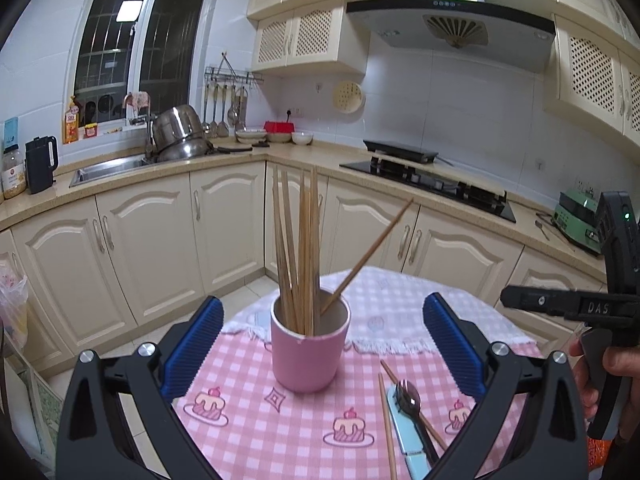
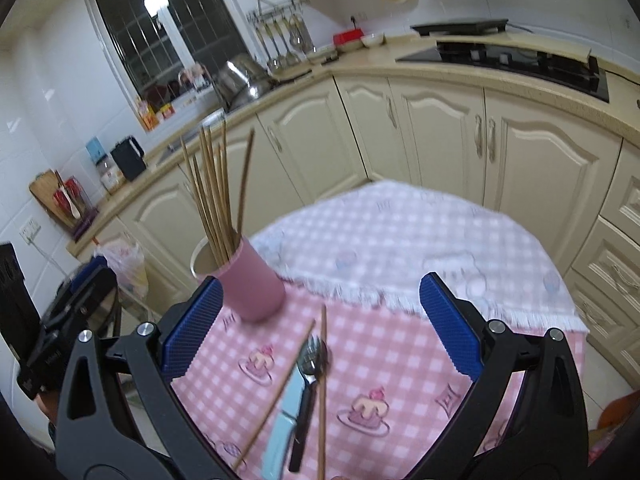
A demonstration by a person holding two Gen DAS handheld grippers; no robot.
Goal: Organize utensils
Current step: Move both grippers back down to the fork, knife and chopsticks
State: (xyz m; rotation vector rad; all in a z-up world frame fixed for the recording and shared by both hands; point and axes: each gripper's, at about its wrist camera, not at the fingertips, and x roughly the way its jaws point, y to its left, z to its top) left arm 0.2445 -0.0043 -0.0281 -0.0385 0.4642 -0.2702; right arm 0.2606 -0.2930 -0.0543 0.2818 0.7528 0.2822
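A pink cup (image 1: 307,350) stands on the pink checked tablecloth (image 1: 280,432) with several wooden chopsticks (image 1: 301,248) upright in it; one leans right. My left gripper (image 1: 322,350) is open, its blue pads on either side of the cup, apart from it. To the right of the cup lie two loose chopsticks (image 2: 322,392), a dark-handled spoon and fork (image 2: 313,360) and a light blue knife (image 2: 286,420). My right gripper (image 2: 320,326) is open and empty above these. The cup (image 2: 250,284) shows by its left pad. The right gripper's body (image 1: 600,308) shows at the left view's right edge.
The small round table (image 2: 400,216) stands close to cream kitchen cabinets (image 1: 224,216). Behind are a sink (image 1: 108,168) with steel pots, a black hob (image 1: 432,184) and a green appliance (image 1: 576,216). A plastic bag (image 2: 124,260) hangs left of the table.
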